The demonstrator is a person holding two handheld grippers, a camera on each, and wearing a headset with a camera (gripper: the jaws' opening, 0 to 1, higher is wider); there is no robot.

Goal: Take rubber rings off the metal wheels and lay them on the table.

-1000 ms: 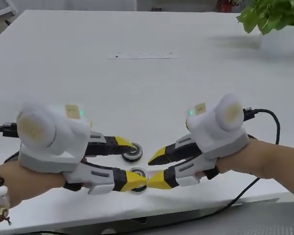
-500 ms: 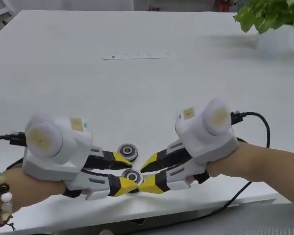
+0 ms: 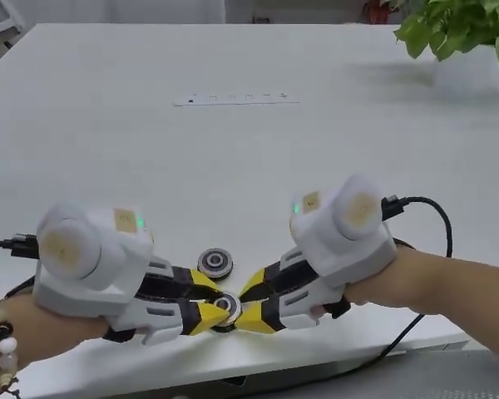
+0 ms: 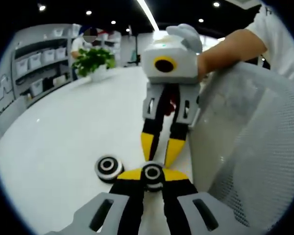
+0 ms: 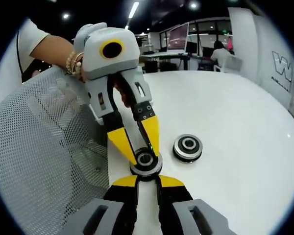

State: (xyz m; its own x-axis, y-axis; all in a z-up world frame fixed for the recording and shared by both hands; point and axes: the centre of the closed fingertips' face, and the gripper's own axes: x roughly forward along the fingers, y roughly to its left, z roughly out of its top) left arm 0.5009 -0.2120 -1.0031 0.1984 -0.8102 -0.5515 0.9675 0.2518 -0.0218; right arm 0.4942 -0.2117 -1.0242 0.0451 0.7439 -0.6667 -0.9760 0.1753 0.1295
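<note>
Within 1 second the left gripper (image 3: 209, 302) clamped a metal wheel (image 3: 225, 305) beside the loose wheel (image 3: 214, 263) — the right gripper (image 3: 249, 302) met it, grip unclear — so stripping looked ready to begin.

Near the front edge of the table (image 3: 233, 166), the left gripper (image 3: 208, 304) comes in from the left and the right gripper (image 3: 248, 302) from the right, and we find them tip to tip. One wheel (image 3: 226, 304) sits between the jaws of both, pinched from either side. A second wheel (image 3: 214, 263) lies on the table just behind it, apart from both grippers. Farther back, mid-table, lies a thin strip (image 3: 235, 100). A plant (image 3: 457, 29) stands at the back right corner.
</note>
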